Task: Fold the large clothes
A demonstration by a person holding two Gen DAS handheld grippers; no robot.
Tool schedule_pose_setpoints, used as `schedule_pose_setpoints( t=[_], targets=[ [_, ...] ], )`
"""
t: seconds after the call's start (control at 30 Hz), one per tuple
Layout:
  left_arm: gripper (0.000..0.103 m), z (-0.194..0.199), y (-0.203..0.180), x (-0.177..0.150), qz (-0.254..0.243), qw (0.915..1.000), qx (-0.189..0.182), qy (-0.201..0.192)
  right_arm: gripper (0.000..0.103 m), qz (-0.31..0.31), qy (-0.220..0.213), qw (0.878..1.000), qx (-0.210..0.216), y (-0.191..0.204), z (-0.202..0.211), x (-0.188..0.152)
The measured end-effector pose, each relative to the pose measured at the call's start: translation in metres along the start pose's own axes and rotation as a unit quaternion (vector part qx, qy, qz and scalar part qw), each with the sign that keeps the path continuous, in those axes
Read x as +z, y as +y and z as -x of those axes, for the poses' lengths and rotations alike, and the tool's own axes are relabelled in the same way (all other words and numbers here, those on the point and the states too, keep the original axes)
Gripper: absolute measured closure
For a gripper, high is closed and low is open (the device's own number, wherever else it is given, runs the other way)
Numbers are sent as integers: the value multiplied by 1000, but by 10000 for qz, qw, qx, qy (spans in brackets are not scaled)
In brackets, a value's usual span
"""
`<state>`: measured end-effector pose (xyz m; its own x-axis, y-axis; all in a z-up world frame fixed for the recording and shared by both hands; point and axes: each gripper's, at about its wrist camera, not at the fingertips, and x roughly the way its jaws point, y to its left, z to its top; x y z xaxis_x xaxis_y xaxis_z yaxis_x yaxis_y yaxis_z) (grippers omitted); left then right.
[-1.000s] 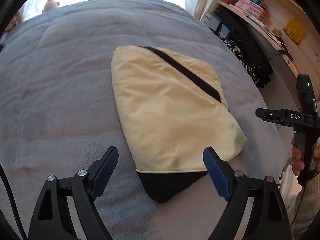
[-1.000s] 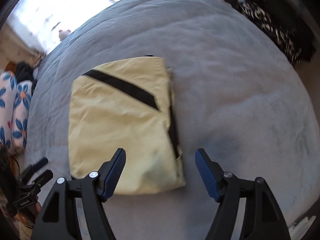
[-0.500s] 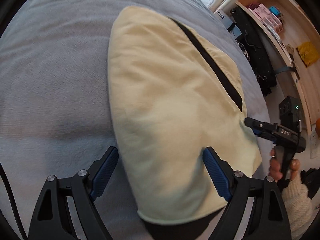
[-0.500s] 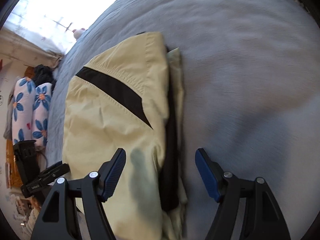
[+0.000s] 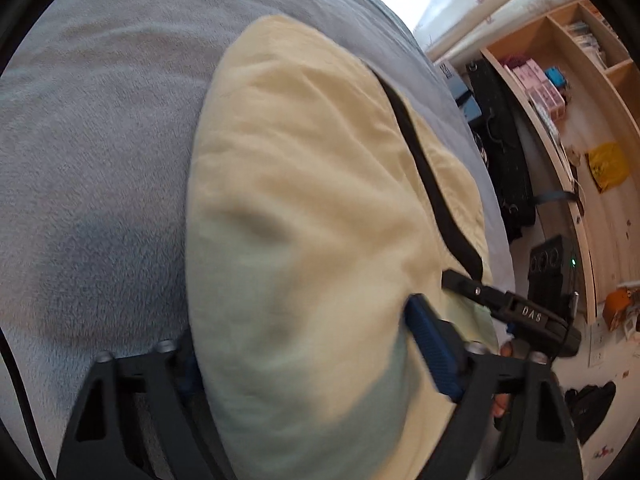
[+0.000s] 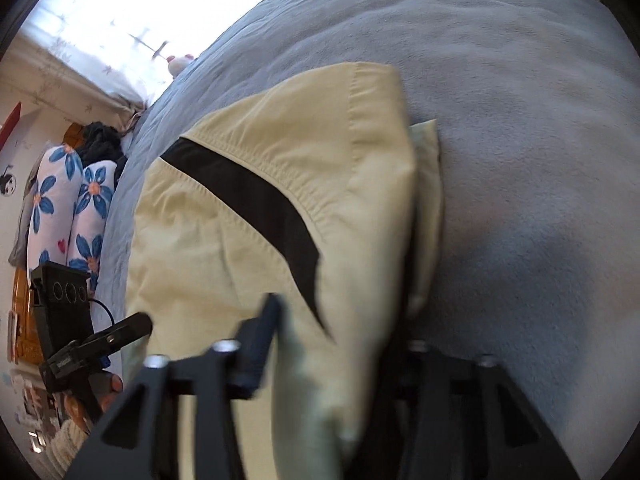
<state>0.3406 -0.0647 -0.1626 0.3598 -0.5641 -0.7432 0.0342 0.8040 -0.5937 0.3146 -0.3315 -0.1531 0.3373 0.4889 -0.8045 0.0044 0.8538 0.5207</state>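
A folded pale-yellow garment point(image 5: 304, 208) with a black stripe lies on a grey bed cover point(image 5: 92, 128). My left gripper point(image 5: 304, 364) straddles its near edge, one jaw on each side of the thick fold. It also shows in the right wrist view point(image 6: 248, 216), where my right gripper point(image 6: 332, 352) straddles the other near edge, the cloth bulging between the jaws. The jaws are pressed against the fabric; the left finger of the left gripper is hidden under the cloth. The right gripper appears in the left wrist view point(image 5: 500, 308).
Wooden shelves point(image 5: 580, 92) with boxes and a yellow bag stand to the right of the bed. Dark bags point(image 5: 504, 152) lean beside the bed. Flower-print pillows point(image 6: 64, 208) lie at the far left. A bright window point(image 6: 140, 12) is behind the bed.
Both grippers have moved forward and down onto the garment's near edges and their jaws have narrowed around the folded cloth, which now fills the gap between them.
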Motion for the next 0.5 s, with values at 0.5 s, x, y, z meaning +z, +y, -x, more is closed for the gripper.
schedule_pose_setpoints(
  t=[0.5],
  targets=[
    [72,155,-9,3,-971,9915,584,-633,92,1160,-435,9921,-209,184,43,-21]
  ],
)
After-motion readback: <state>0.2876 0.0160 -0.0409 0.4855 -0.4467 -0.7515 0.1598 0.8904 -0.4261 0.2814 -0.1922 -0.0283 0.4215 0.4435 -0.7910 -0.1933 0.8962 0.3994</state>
